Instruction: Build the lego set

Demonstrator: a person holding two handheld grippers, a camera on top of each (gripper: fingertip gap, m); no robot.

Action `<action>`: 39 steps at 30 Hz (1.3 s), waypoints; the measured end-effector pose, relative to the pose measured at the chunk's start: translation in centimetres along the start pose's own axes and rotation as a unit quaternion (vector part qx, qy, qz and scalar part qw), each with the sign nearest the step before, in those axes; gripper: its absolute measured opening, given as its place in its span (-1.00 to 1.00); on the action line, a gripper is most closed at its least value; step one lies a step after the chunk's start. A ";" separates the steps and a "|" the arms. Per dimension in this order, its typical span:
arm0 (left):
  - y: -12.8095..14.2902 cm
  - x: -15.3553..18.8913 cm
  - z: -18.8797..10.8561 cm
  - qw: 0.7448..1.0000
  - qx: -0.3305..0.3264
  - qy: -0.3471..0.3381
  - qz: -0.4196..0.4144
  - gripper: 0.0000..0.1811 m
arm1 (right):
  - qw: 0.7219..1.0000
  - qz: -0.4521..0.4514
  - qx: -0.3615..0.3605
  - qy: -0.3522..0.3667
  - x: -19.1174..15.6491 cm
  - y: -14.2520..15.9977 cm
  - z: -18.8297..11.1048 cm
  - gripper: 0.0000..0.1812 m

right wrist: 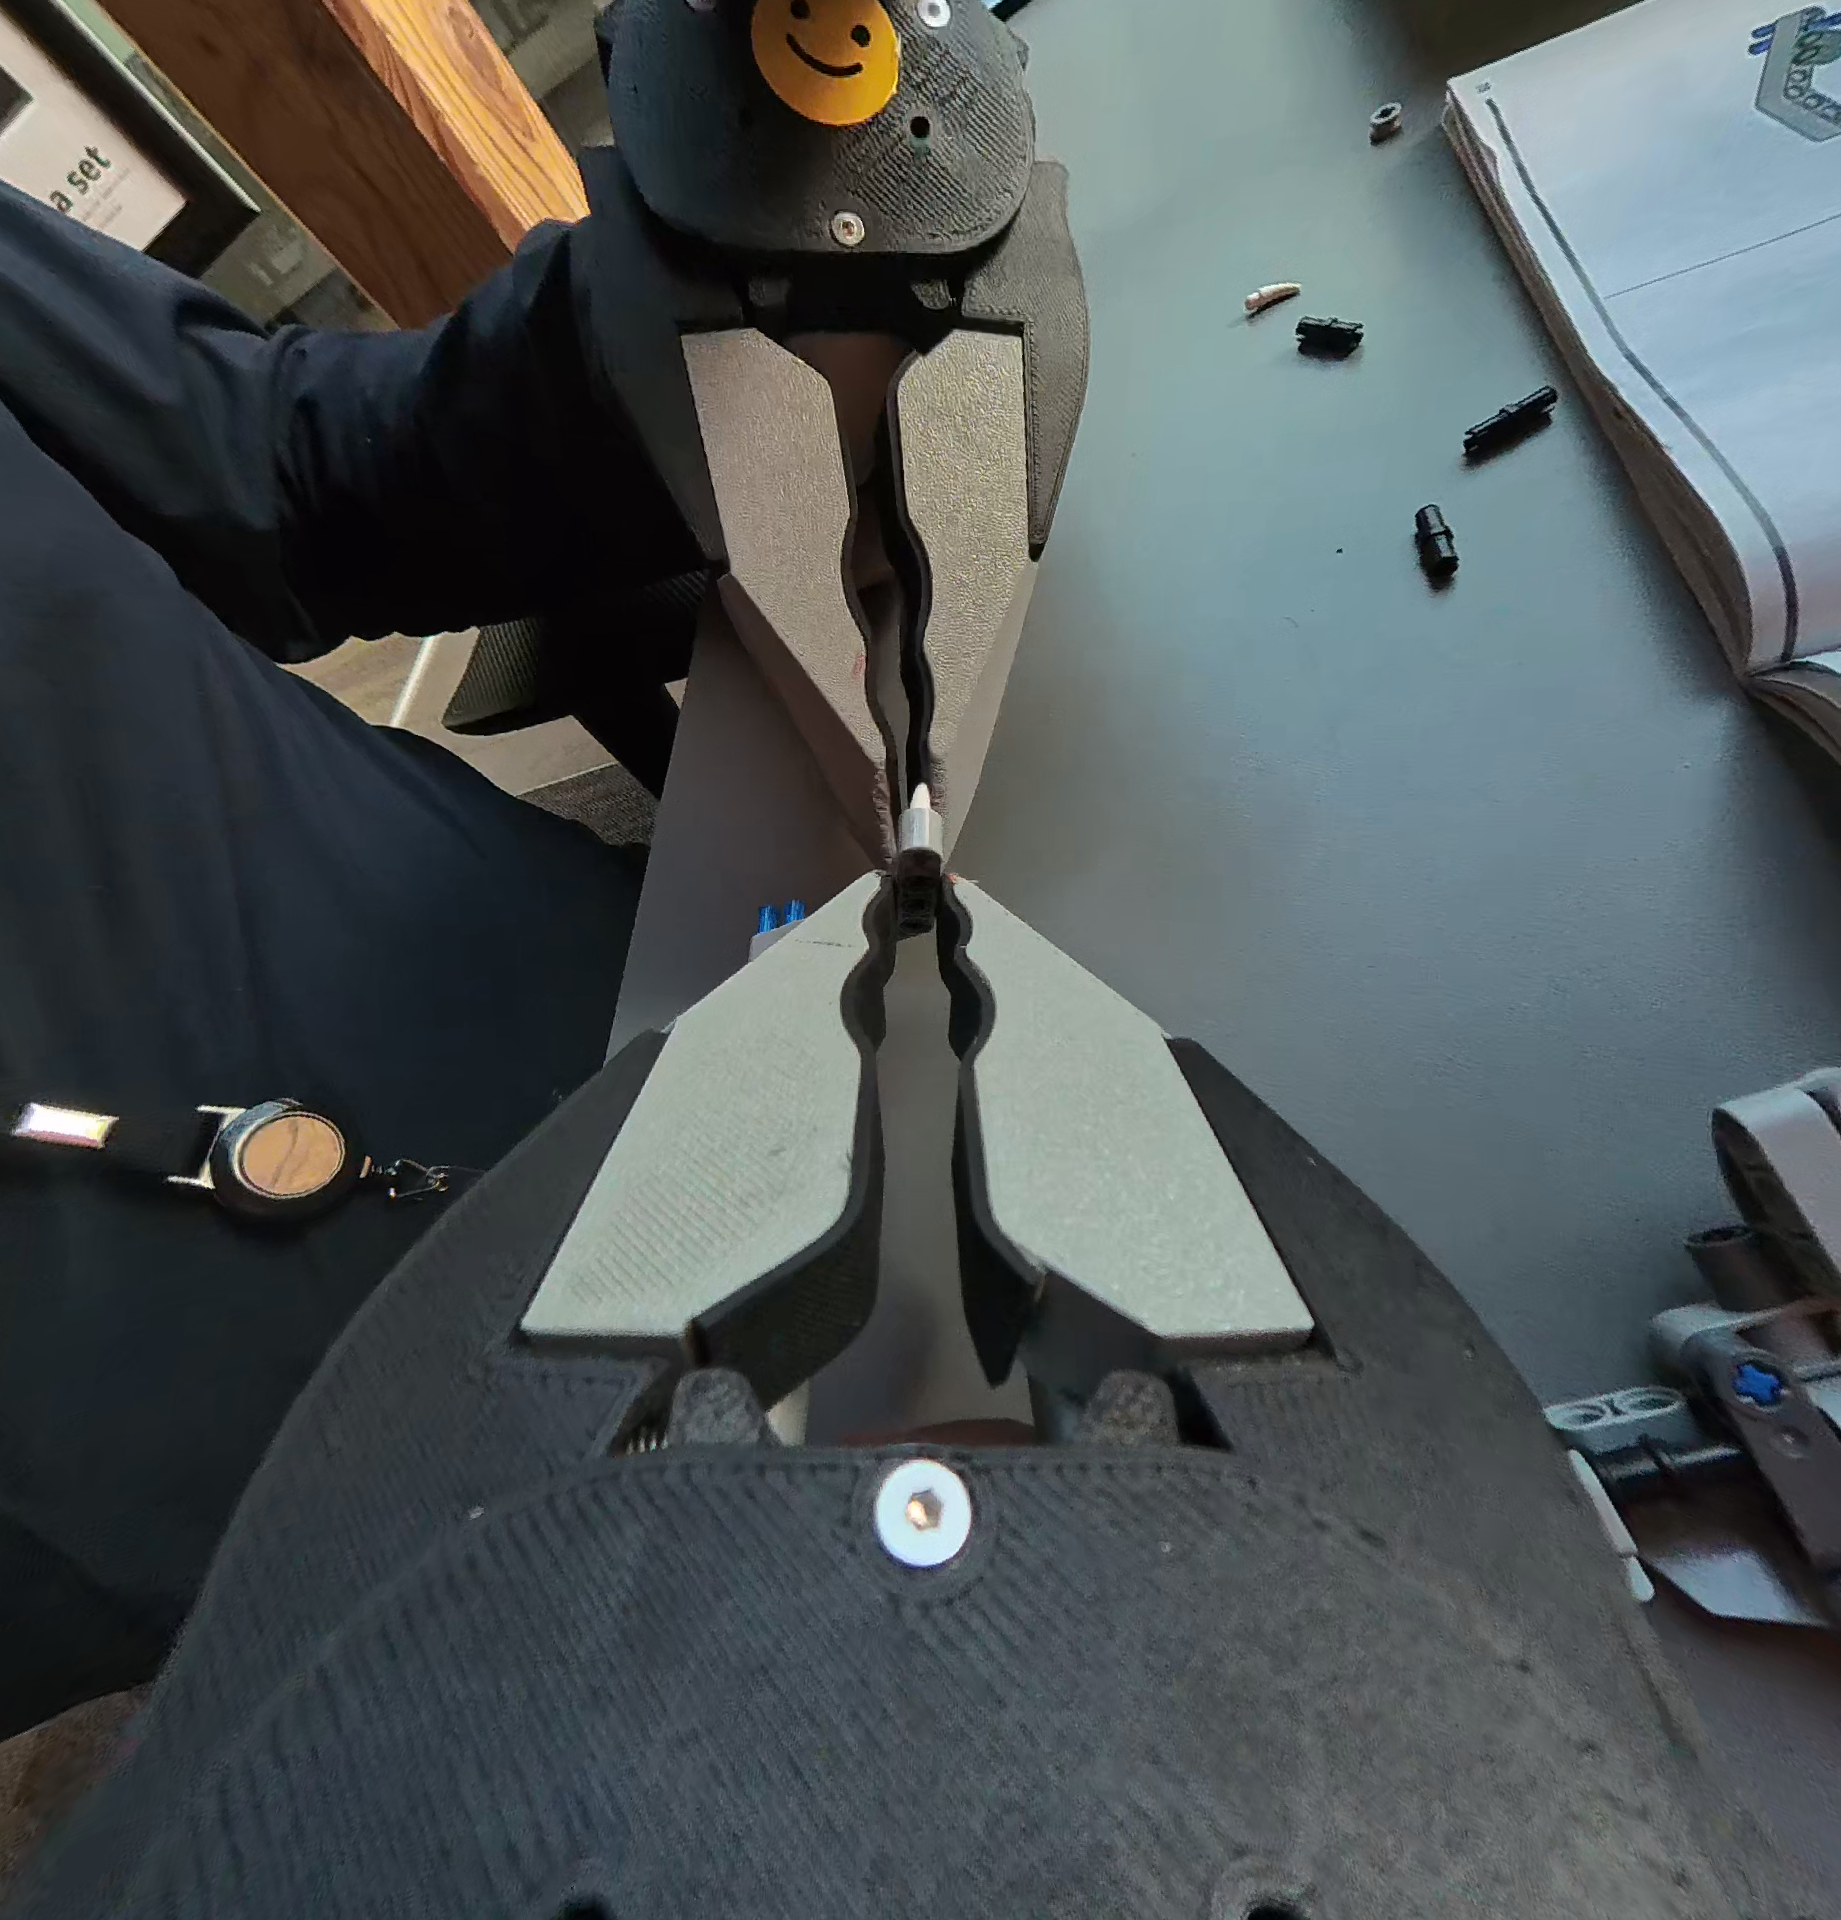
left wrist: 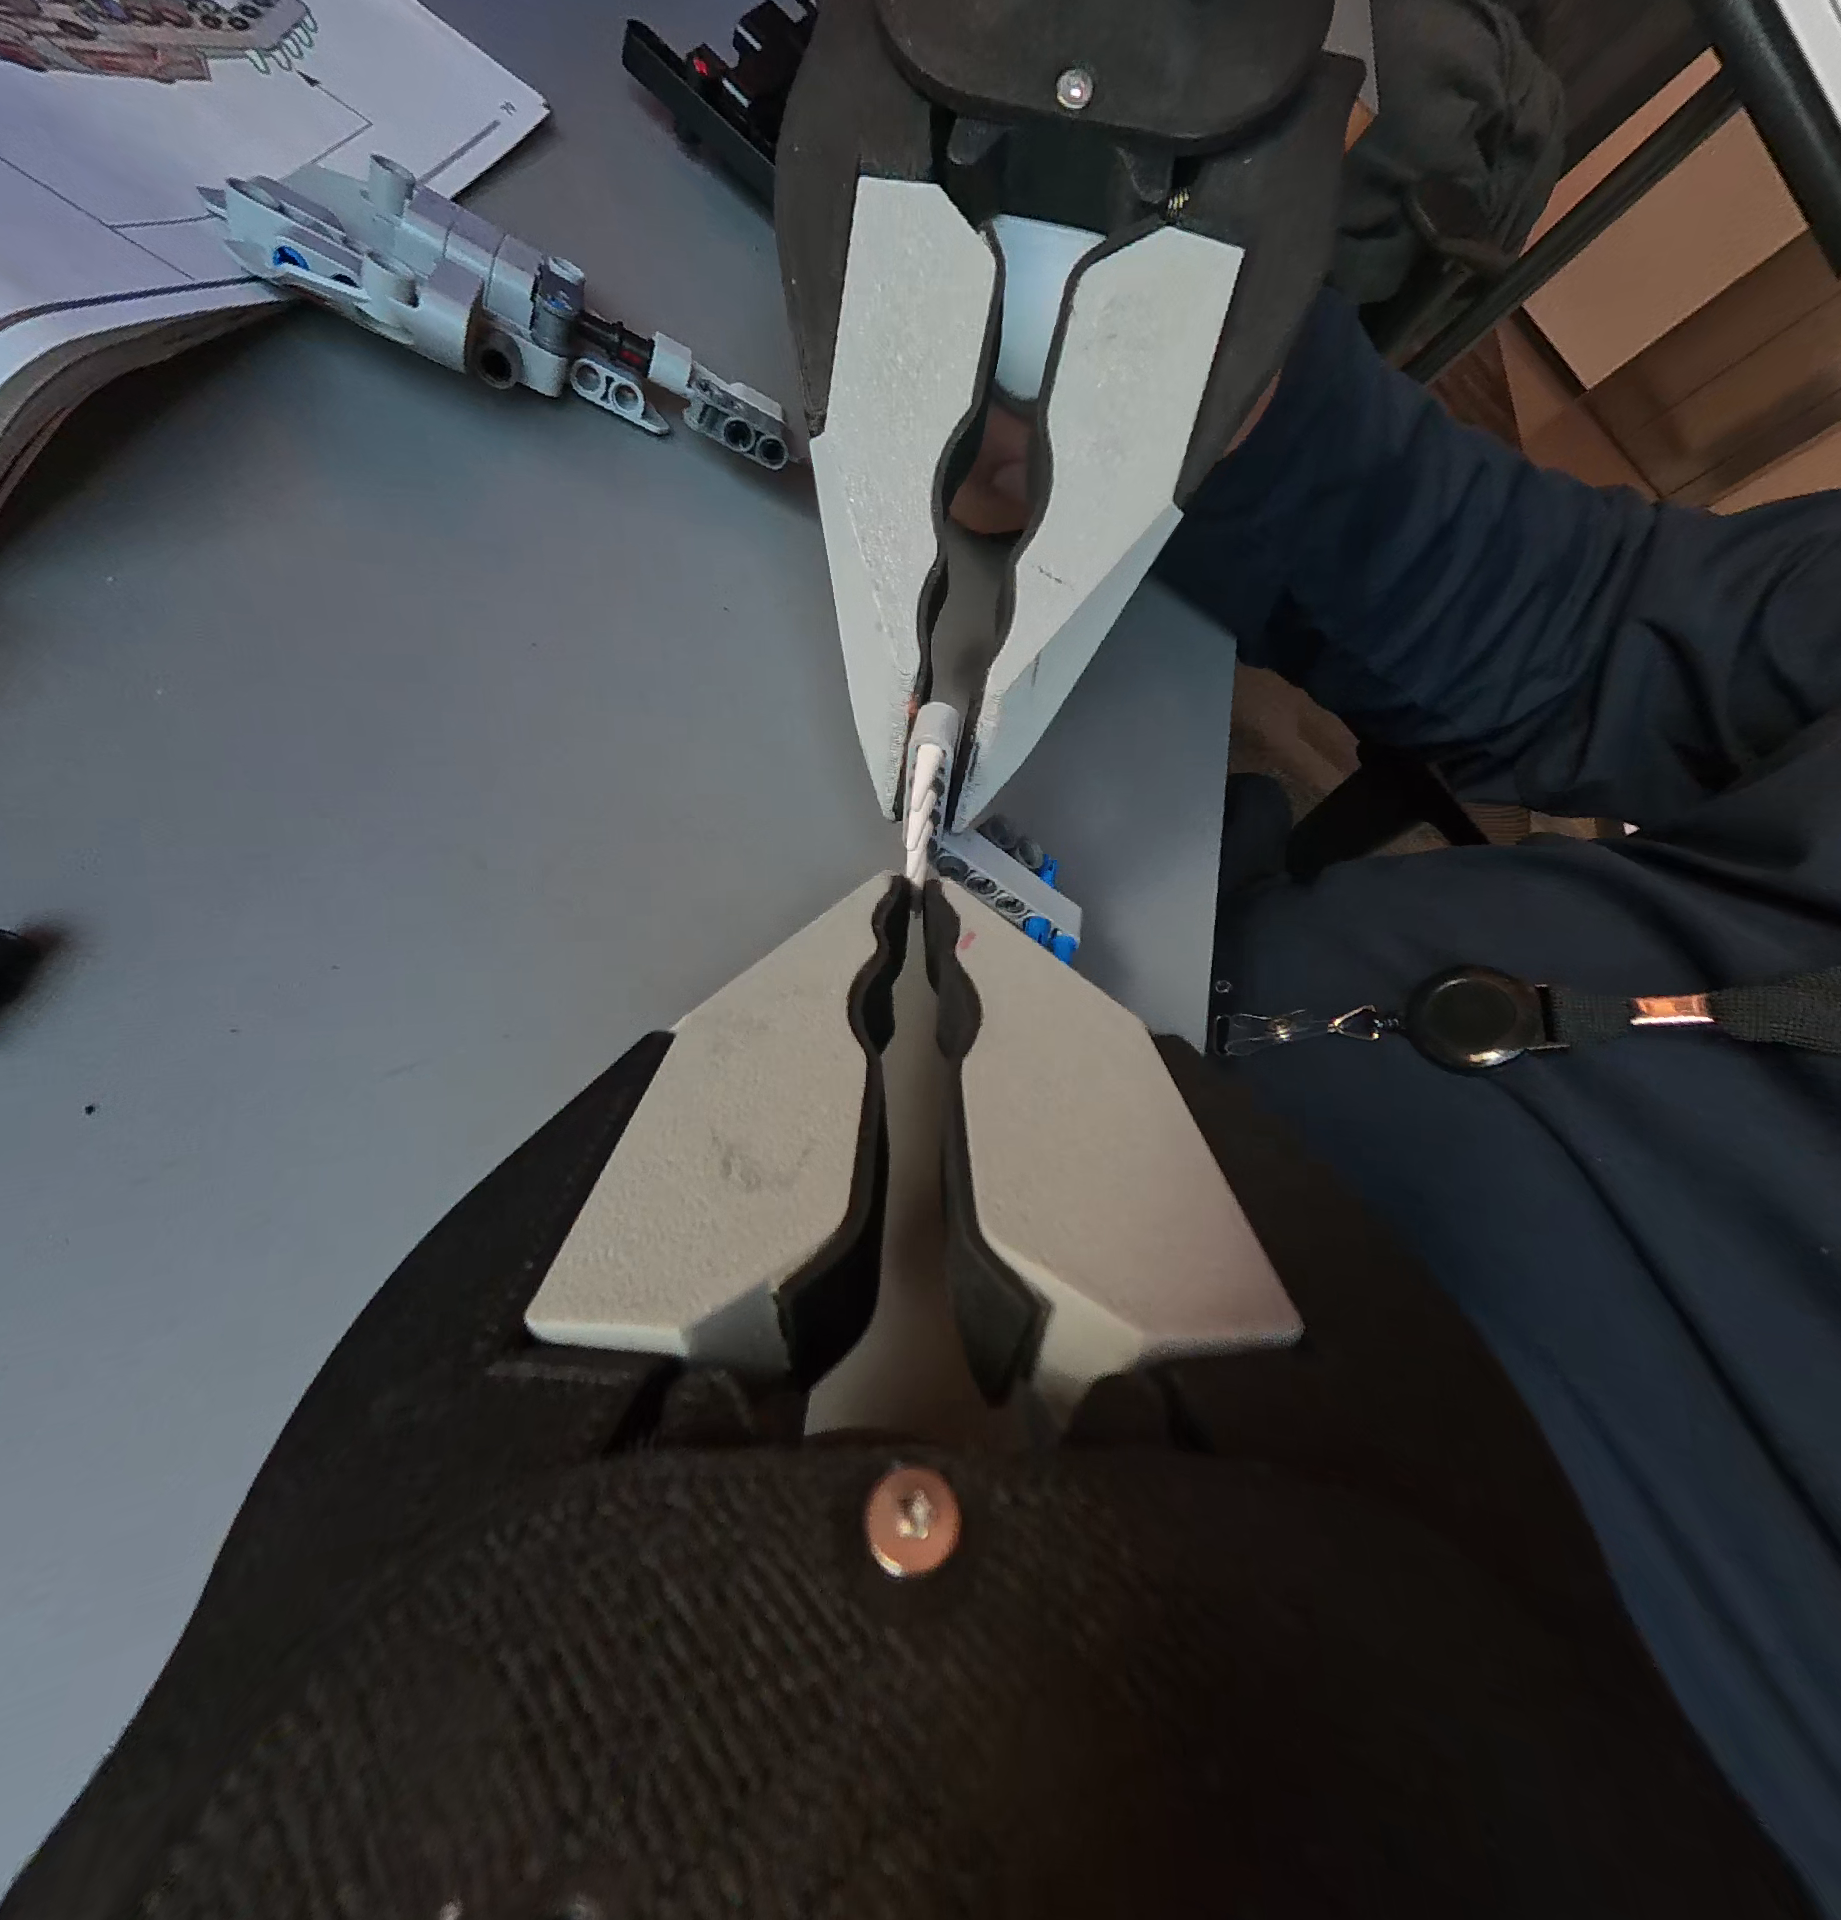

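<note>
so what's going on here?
A person is building Lego with two handheld grippers, meeting tip to tip above the edge of the grey table. The right gripper pinches a small black connector piece; the left gripper pinches a thin white ribbed piece. A part-built grey Lego assembly lies beside the open instruction booklet.

Grey table (left wrist: pixel 376 831) (blue-pinned grey beam (left wrist: pixel 1009 883))

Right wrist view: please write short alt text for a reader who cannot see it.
Two hand-held grippers meet tip to tip above a grey table: the right hand-held gripper pinches a small black piece, the left hand-held gripper a thin white piece. Loose black pins lie beside an open instruction booklet.
</note>
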State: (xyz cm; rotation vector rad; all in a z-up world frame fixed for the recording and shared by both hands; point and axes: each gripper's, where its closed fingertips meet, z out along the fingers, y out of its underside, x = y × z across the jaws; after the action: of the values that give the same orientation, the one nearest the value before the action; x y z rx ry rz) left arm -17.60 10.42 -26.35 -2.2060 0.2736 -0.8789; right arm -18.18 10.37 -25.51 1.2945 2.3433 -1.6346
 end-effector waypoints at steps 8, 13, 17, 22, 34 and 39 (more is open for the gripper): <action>0.5 0.3 0.4 1.000 -0.022 0.003 0.009 -1.00 | 1.000 -0.010 -0.018 -0.013 -0.3 0.4 0.2 -0.95; 0.6 0.9 0.3 0.999 -0.022 0.015 0.027 -1.00 | 0.999 -0.016 -0.015 -0.034 -0.9 0.2 0.3 -0.95; 0.5 1.3 0.2 0.999 -0.017 0.027 0.032 -1.00 | 0.999 -0.016 -0.007 -0.047 -1.3 0.0 0.4 -0.95; 0.2 1.2 -0.1 0.999 -0.005 0.028 0.028 -1.00 | 0.999 -0.010 0.003 -0.044 -1.1 -0.3 0.3 -0.95; -1.2 0.1 -1.0 0.999 0.052 0.011 -0.011 -1.00 | 0.994 0.044 0.085 -0.048 0.1 -2.2 -1.6 -0.95; -0.9 -0.1 -1.1 0.998 0.053 -0.006 -0.021 -1.00 | 0.999 0.041 0.024 0.013 1.7 -0.3 -1.4 -0.94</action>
State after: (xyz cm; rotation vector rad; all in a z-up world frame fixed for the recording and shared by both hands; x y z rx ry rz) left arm -18.46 10.50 -25.21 -2.1244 0.1705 -0.8823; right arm -18.91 12.52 -25.37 1.4099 2.2455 -1.6706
